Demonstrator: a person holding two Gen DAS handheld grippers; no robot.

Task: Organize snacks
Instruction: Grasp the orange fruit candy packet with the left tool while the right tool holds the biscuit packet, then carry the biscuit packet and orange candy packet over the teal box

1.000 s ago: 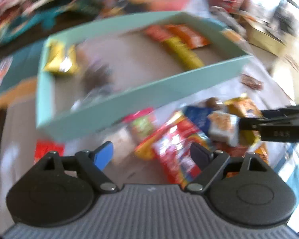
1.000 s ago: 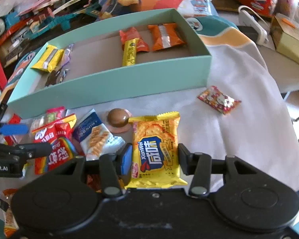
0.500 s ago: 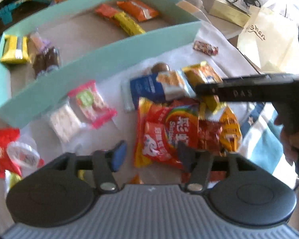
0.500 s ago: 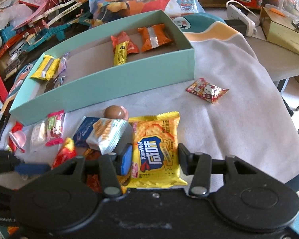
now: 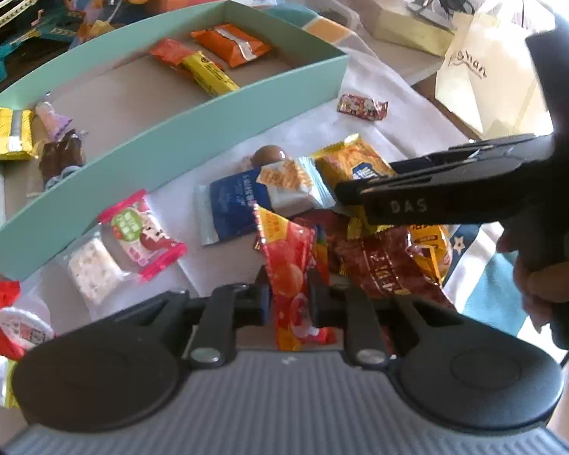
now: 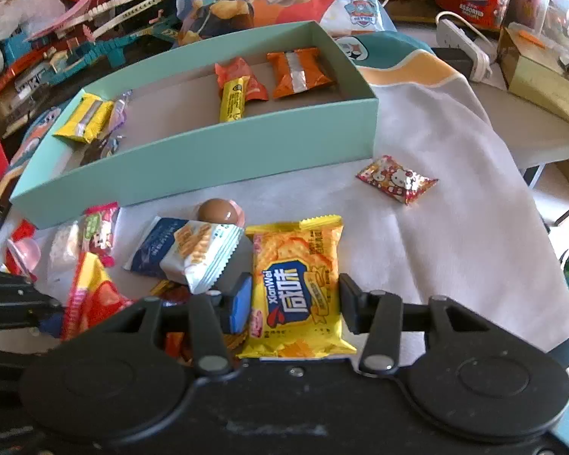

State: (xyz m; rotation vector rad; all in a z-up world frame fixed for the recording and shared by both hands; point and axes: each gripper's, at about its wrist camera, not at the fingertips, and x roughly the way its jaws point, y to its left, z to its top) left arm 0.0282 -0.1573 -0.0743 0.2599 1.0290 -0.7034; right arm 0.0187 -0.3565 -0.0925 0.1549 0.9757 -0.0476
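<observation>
Red candy bag stands lengthwise, squeezed by left tool.

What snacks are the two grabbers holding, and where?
The left gripper, whose fingers have just been closing, pinches the red-orange candy bag near its lower middle. The right gripper holds the yellow cracker packet by its side edges.

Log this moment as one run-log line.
left gripper: just closed on red-orange candy bag | right gripper: holds yellow cracker packet | teal cardboard box: partly filled
</observation>
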